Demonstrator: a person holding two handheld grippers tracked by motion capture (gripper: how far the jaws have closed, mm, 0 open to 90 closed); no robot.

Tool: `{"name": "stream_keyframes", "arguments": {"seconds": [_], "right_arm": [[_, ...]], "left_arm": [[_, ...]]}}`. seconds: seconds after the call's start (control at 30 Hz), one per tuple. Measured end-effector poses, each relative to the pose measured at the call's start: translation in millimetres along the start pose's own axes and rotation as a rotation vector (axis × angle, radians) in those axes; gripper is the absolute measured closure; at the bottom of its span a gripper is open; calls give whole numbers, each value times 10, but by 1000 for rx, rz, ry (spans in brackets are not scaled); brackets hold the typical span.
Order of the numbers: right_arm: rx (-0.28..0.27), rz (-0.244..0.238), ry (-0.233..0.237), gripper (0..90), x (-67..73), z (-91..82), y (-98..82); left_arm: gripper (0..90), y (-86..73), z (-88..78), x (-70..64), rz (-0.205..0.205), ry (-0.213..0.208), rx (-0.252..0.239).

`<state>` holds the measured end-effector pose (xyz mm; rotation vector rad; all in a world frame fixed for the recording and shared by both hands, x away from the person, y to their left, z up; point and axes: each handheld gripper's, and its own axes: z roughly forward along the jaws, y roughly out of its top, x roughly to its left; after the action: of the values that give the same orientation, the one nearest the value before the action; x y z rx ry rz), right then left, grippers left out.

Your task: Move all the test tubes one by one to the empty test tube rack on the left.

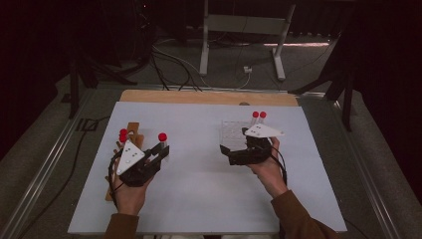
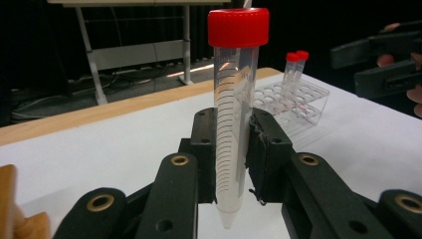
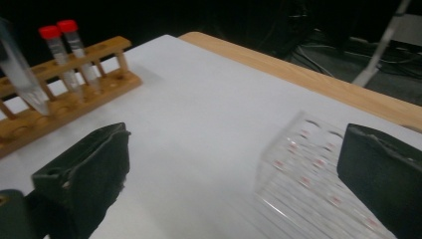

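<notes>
**Tube pinched on the left, clear rack waiting on the right**

The desk (image 1: 199, 199) is a white sheet over a wooden board whose far edge shows as a bare strip. Most of its middle lies open between the two hands, and the near half in front of the person is bare as well.

The wooden rack (image 3: 74, 99) sits near the desk's left edge. In the right gripper view it holds two red-capped tubes (image 3: 67, 50) standing upright side by side in neighbouring holes; the holes nearer that camera look unfilled.

The clear plastic rack (image 2: 293, 102) stands on the right half, toward the far edge. Two more capped tubes (image 2: 294, 67) stand together at its far end (the remaining wells look vacant).

The left hand-held gripper (image 1: 158, 152) is just to the right of the wooden rack and pinches a graduated tube (image 2: 234, 114) with a red cap, upright, its pointed tip hanging below the pads and clear of the desk. No contents can be made out in it.

The right hand-held gripper (image 1: 226, 152) sits just in front of the clear rack, jaws spread wide with nothing between them, one jaw close beside the rack's near corner.
</notes>
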<state>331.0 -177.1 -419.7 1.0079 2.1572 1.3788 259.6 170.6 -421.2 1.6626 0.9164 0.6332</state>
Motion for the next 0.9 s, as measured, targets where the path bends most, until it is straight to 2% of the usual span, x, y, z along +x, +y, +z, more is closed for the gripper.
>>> {"name": "stream_keyframes", "arguments": {"seconds": [0.37, 0.6, 0.9], "right_arm": [[-13, 40, -80, 0, -270, -204, -145], [-21, 24, -113, 0, -328, -326, -234], [-44, 44, -142, 0, -427, -447, -298]], "left_arm": [[760, 67, -177, 232, -24, 44, -20], [760, 53, -300, 411, -48, 83, -27], [760, -1, -370, 568, -69, 128, -18]]}}
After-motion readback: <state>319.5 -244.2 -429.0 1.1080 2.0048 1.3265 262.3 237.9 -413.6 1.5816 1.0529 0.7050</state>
